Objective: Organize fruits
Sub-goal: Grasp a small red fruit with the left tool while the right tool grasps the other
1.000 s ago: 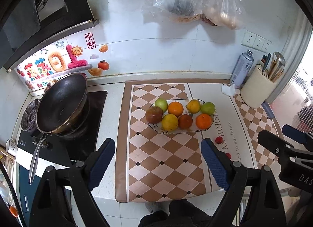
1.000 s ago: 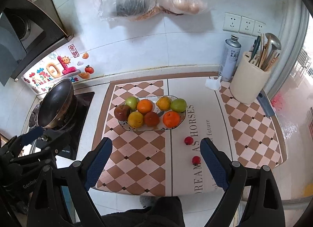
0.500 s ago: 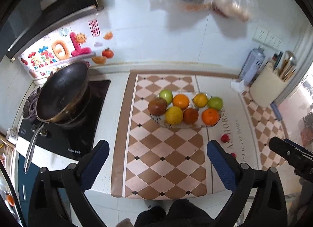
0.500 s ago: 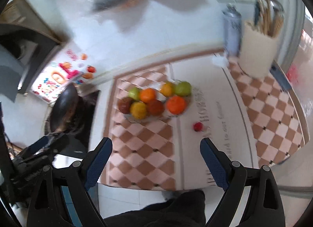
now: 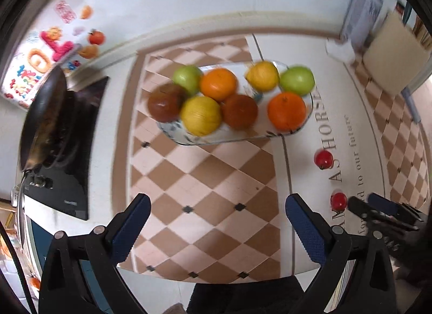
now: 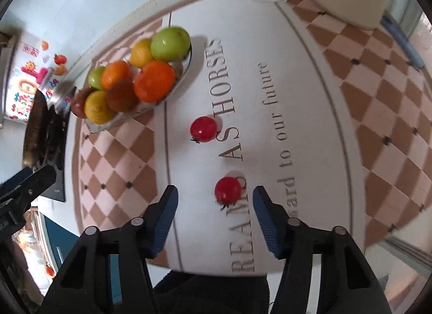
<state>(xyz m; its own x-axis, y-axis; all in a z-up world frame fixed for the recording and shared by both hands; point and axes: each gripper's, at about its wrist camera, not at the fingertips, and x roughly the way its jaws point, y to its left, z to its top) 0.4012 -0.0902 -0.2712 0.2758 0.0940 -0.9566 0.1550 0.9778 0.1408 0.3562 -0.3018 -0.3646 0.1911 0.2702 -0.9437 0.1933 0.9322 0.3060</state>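
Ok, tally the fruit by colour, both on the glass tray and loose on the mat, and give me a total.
Green, on the tray: 2
Orange, on the tray: 2
Yellow, on the tray: 2
Dark red-brown, on the tray: 2
Small bright red, loose on the mat: 2
Total: 10

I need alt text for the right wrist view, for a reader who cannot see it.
The right gripper, jaws just closing but not yet touching, frames a small red tomato on a printed counter mat. A second tomato lies beyond, and a fruit plate farther left.
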